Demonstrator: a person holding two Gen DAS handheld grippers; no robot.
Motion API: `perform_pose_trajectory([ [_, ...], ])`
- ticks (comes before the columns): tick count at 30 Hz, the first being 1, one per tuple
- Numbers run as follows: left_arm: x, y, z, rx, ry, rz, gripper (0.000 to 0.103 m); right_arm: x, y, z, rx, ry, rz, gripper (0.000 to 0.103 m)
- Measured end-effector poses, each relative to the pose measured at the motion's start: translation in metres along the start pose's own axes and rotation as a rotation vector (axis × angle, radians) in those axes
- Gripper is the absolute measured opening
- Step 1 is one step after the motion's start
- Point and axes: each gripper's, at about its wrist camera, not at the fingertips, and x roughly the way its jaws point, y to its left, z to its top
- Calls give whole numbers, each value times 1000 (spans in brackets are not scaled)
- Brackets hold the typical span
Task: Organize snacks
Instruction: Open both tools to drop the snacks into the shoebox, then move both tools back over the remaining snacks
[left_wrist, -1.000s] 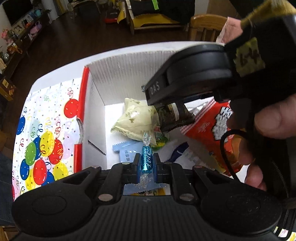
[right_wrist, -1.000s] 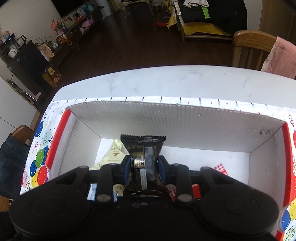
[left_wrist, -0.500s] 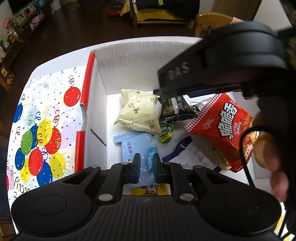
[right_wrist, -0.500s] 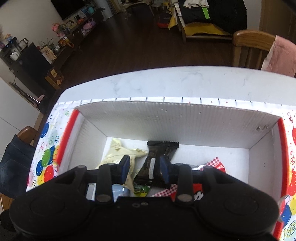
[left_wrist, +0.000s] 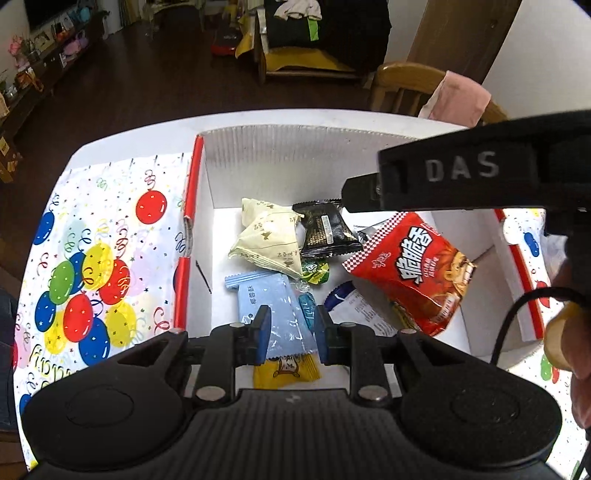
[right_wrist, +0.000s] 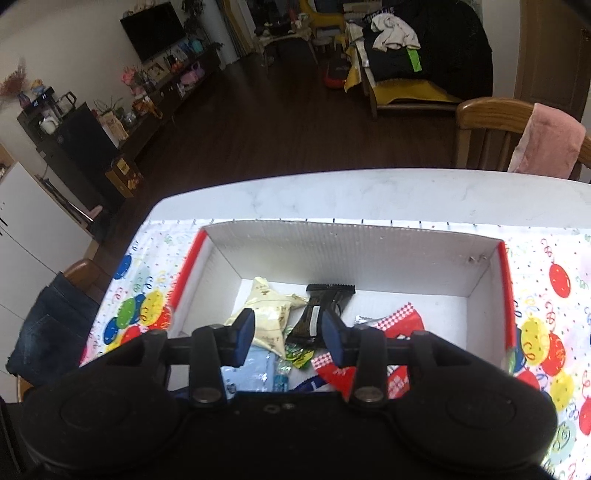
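A white cardboard box (left_wrist: 258, 173) with red edges holds several snacks: a cream packet (left_wrist: 269, 240), a black packet (left_wrist: 327, 230), a red noodle bag (left_wrist: 413, 266), a light blue packet (left_wrist: 269, 306), a small blue candy (left_wrist: 307, 308) and a yellow packet (left_wrist: 286, 373). My left gripper (left_wrist: 290, 334) is open and empty above the box's near end. My right gripper (right_wrist: 286, 332) is open and empty above the box (right_wrist: 351, 251), over the black packet (right_wrist: 321, 310) and the cream packet (right_wrist: 269, 314). Its body shows at the right of the left wrist view (left_wrist: 461, 177).
The box stands on a balloon-print cloth (left_wrist: 92, 266) over a white marble table (right_wrist: 369, 192). A wooden chair with a pink cloth (right_wrist: 546, 140) stands behind the far edge. Dark floor and furniture lie beyond.
My left gripper opened and dropped the blue candy into the box. My right gripper opened and dropped the black packet. Both grippers rose away from the box.
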Motion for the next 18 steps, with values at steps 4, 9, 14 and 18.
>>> perform_pose_trajectory([
  [4,-15,2,-7,-4,-23,-11,24,-21,7,-9,-8,-34,10,41],
  [9,-35,6,-18,6,-43,-28,25,-45,18,-25,-19,-61,22,42],
  [14,-59,9,-35,35,-74,-35,25,-68,27,-46,-18,-85,30,48],
  [18,-77,12,-47,51,-92,-48,25,-81,36,-62,-25,-98,31,49],
])
